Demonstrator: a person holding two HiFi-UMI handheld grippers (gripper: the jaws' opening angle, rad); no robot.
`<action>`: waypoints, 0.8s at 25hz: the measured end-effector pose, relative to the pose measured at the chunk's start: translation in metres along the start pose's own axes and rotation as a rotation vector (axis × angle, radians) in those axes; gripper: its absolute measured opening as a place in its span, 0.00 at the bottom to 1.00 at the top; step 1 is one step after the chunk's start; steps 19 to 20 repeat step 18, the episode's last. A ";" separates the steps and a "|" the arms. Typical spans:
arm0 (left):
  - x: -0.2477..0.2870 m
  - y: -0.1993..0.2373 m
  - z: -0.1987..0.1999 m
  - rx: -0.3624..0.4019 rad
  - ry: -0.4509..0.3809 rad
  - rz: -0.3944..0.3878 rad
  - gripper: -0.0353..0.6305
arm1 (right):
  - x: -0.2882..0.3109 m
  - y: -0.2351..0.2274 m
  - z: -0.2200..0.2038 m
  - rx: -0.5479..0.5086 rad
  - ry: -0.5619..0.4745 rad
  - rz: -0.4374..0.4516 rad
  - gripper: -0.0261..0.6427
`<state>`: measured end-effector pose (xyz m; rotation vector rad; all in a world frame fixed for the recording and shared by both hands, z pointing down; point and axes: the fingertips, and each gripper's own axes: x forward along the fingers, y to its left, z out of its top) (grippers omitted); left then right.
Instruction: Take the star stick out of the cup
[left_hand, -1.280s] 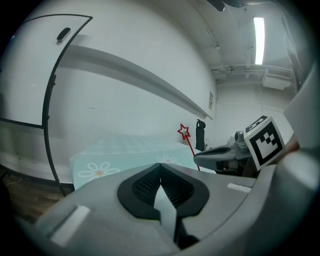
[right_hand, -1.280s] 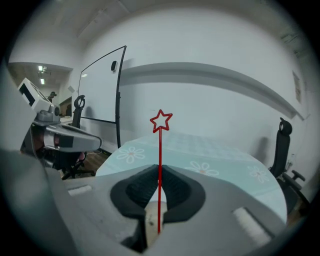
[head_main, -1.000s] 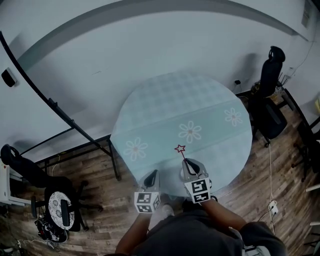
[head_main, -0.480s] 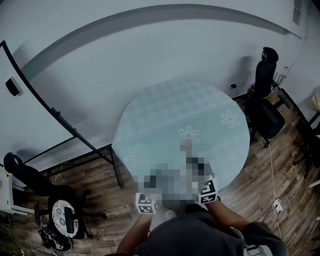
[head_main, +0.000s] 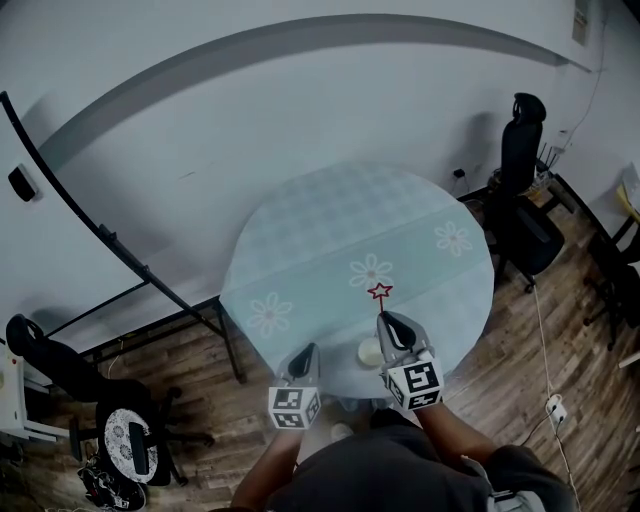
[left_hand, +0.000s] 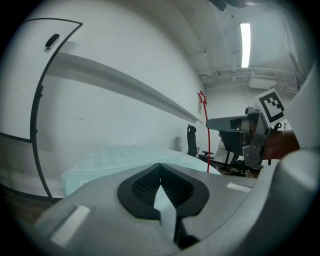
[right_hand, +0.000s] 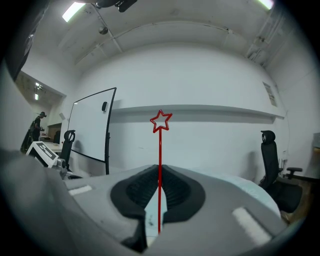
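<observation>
A round table (head_main: 300, 250) under a pale teal cloth with daisy prints is being viewed against a plain white wall (head_main: 200, 110), with a dark office chair (head_main: 525, 150) standing at the far right.

The right gripper (right_hand: 160, 170) is being held clenched on the star stick (right_hand: 160, 145). Its thin red shaft is being pinched between the black pads (right_hand: 134, 189), and the star is being carried upright above them. The cup (head_main: 370, 351), small and white, is being left on the near part of the table, just beside this gripper. The stick is judged to be clear of it, though the lower end is not being shown plainly. The left gripper (left_hand: 160, 167) is being held with its jaws together on nothing, over the near table edge and apart from the cup.

Risks are being noted as follows:
- The shaft is being gripped along a very narrow line, so it could pivot or slide through the pads if the pressure is eased.
- The cup is not being steadied. If the right gripper is lowered or swung towards it, the rim could be caught, and the cup tipped or pushed off the nearby edge.
</observation>
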<state>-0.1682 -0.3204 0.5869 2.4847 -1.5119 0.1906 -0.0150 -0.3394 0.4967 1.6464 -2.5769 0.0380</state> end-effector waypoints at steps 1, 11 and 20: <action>0.000 -0.001 0.000 0.001 -0.001 -0.003 0.06 | 0.000 -0.001 0.000 0.006 -0.001 -0.003 0.07; -0.001 0.000 -0.006 -0.006 0.004 -0.001 0.06 | 0.000 -0.001 -0.004 0.041 -0.008 -0.008 0.07; 0.001 -0.002 -0.008 -0.007 0.006 -0.003 0.06 | -0.001 -0.003 -0.004 0.056 -0.017 -0.014 0.07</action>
